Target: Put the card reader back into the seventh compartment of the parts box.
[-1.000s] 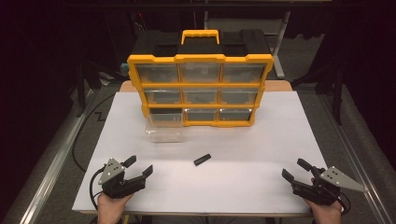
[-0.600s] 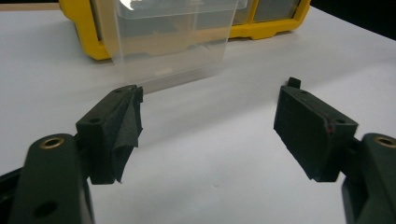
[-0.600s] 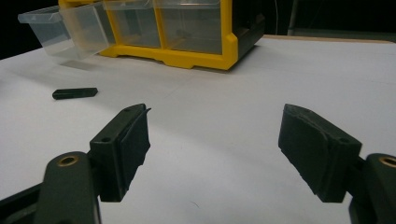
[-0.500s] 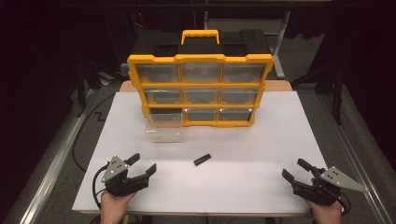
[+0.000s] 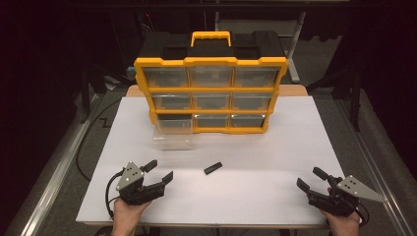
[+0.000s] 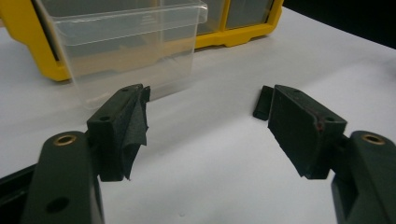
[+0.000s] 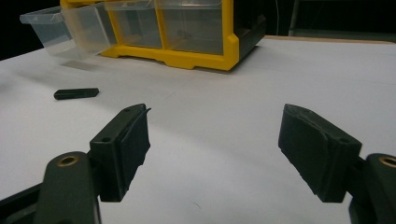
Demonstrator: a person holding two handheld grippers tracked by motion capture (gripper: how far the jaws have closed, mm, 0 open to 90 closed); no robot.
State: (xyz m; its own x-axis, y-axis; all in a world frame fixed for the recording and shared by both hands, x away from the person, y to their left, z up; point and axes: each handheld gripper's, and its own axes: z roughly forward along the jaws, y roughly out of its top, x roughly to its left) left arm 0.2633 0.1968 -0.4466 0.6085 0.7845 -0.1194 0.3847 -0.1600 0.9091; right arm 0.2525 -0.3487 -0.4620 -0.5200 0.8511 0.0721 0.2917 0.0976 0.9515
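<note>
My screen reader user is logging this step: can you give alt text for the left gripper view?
The left gripper holds its two black jaws wide open and empty above a white table. A small black bar lies just past the right jaw. Beyond, a clear plastic drawer stands pulled out of a yellow organizer.

Left tool point(image 5: 157, 171): crept a little toward the right and upward in the lower left of the high view, toward the small black piece point(image 5: 213, 168); its jaws were wide apart and empty at each moment.
Left hand point(image 5: 129, 212): slid along with it, showing slightly more above the bottom edge of the frame.
</note>
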